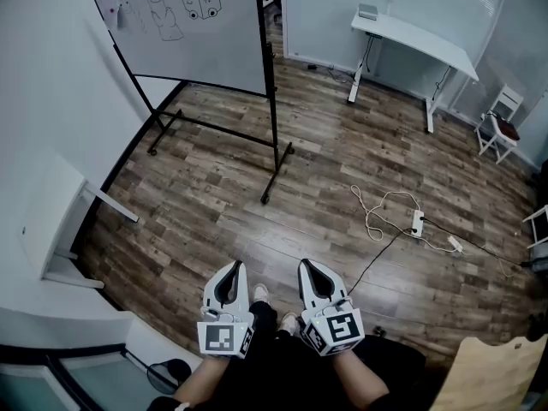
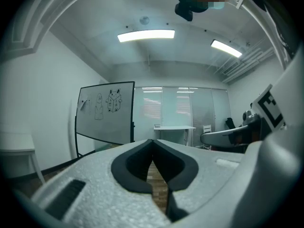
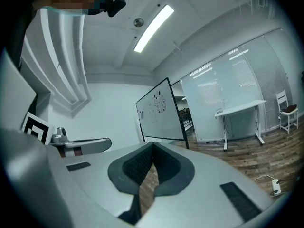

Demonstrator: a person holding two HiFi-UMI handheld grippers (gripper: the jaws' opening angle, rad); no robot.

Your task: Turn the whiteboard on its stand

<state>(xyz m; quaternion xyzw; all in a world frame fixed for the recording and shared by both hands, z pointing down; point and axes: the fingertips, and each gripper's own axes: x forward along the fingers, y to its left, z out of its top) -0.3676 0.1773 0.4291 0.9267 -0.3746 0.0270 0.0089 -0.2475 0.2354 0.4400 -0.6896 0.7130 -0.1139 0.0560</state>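
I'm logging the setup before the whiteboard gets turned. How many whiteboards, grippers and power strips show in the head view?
Whiteboards: 1, the whiteboard
Grippers: 2, the left gripper and the right gripper, both shut and empty
Power strips: 1, the power strip
Total: 4

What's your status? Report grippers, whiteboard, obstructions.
Left gripper and right gripper both shut, jaws empty. Whiteboard upright on its stand across the room, not yet reached. Power strip and cable on the floor, right of the path.
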